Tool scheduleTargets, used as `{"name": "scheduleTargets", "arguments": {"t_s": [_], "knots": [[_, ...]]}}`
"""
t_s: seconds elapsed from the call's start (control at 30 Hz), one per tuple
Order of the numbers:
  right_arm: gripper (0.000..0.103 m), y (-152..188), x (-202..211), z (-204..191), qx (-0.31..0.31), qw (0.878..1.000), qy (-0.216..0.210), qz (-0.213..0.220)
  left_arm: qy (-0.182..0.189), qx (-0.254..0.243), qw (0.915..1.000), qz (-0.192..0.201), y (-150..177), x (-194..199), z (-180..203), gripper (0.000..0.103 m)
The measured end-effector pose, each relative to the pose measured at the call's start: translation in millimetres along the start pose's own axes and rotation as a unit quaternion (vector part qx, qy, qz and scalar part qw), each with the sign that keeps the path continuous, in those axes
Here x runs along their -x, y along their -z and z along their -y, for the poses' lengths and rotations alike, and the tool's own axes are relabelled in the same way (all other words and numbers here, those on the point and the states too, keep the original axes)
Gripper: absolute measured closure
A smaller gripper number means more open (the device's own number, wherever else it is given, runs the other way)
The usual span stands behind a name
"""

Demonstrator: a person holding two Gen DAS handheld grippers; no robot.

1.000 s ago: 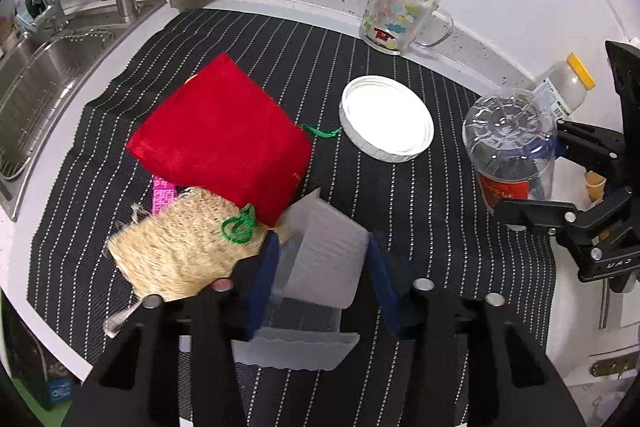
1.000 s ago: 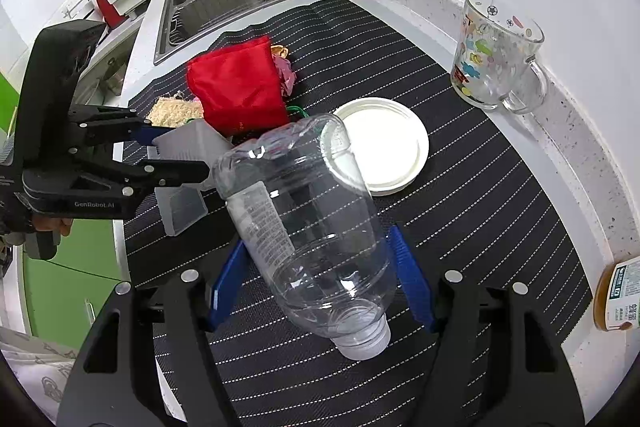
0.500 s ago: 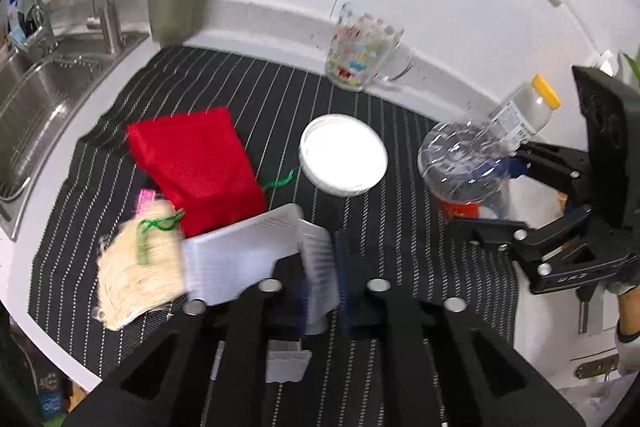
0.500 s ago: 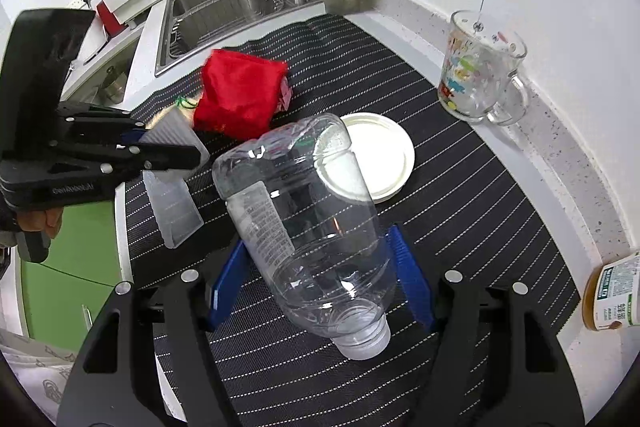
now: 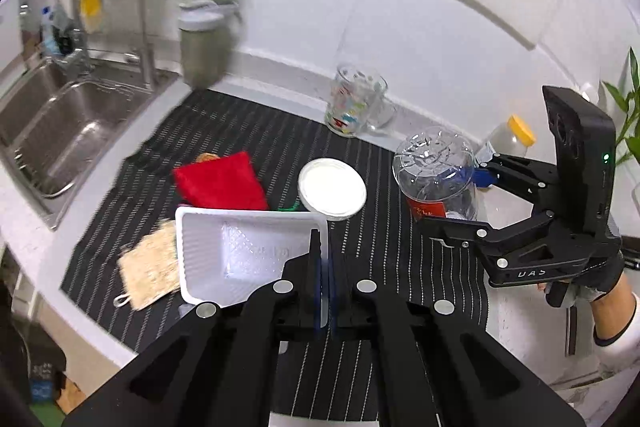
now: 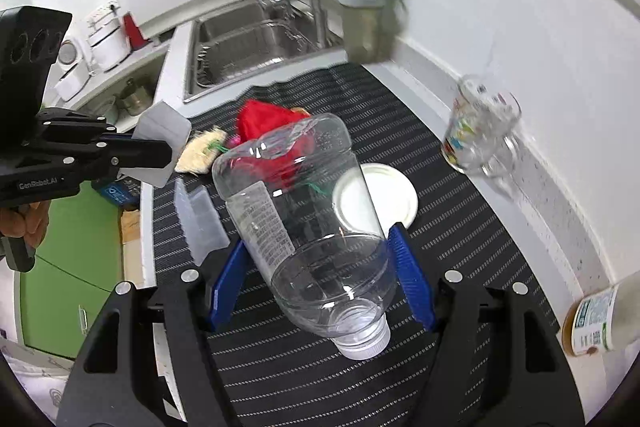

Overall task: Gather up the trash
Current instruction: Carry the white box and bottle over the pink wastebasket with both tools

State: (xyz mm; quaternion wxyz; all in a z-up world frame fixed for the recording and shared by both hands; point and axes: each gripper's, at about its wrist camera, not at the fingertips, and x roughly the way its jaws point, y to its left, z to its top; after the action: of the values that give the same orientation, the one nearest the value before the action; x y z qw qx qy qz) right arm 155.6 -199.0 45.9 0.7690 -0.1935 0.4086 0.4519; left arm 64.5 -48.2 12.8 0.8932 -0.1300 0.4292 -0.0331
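Observation:
My left gripper [image 5: 323,267] is shut on the rim of a white plastic tray [image 5: 236,255] and holds it lifted above the striped mat; the tray also shows in the right wrist view [image 6: 160,143]. My right gripper [image 6: 320,275] is shut on a clear plastic bottle [image 6: 304,227], cap end toward the camera, raised over the mat. The bottle also shows in the left wrist view [image 5: 436,175]. A second clear plastic tray piece [image 6: 200,219] lies on the mat's near left edge.
On the black striped mat [image 5: 400,267] lie a red pouch [image 5: 220,183], a straw-coloured pouch [image 5: 150,267] and a white lid [image 5: 332,187]. A glass mug [image 5: 356,107] and a yellow-capped bottle [image 5: 508,141] stand by the wall. The sink [image 5: 52,123] is at left.
My left gripper has closed on the white tray's rim and lifted it off the mat. Both grippers have risen and pulled back; the right still holds the bottle.

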Motion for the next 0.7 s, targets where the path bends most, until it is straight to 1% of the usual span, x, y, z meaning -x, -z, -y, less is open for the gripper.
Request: {"name": "scheduleTargets", "arguments": {"t_s": [0.1, 0.2, 0.33, 0.47, 0.6, 0.7], "knots": [[0.035, -8.4, 0.7, -16.4, 0.02, 1.0, -0.018, 0.008, -0.021, 0.022, 0.9994, 0.018, 6.3, 25.6, -8.6, 0.1], [0.035, -17.8, -3.7, -39.1, 0.046, 0.998, -0.04, 0.012, -0.048, 0.048, 0.9971, 0.034, 19.7, 54.6, -23.5, 0.1], [0.035, -29.4, -12.5, -77.3, 0.076, 0.994, -0.07, 0.014, -0.091, 0.089, 0.9905, 0.052, 45.4, 94.5, -50.2, 0.1], [0.035, -39.8, -22.7, -122.5, 0.108, 0.989, -0.102, 0.015, -0.135, 0.132, 0.9799, 0.065, 77.6, 133.2, -77.9, 0.1], [0.035, -48.9, -36.3, -183.0, 0.142, 0.98, -0.137, 0.012, -0.174, 0.174, 0.9666, 0.073, 121.7, 169.3, -108.7, 0.1], [0.035, -50.5, -49.4, -234.0, 0.165, 0.973, -0.159, 0.004, -0.197, 0.194, 0.9585, 0.072, 150.5, 186.5, -127.0, 0.1]]}}
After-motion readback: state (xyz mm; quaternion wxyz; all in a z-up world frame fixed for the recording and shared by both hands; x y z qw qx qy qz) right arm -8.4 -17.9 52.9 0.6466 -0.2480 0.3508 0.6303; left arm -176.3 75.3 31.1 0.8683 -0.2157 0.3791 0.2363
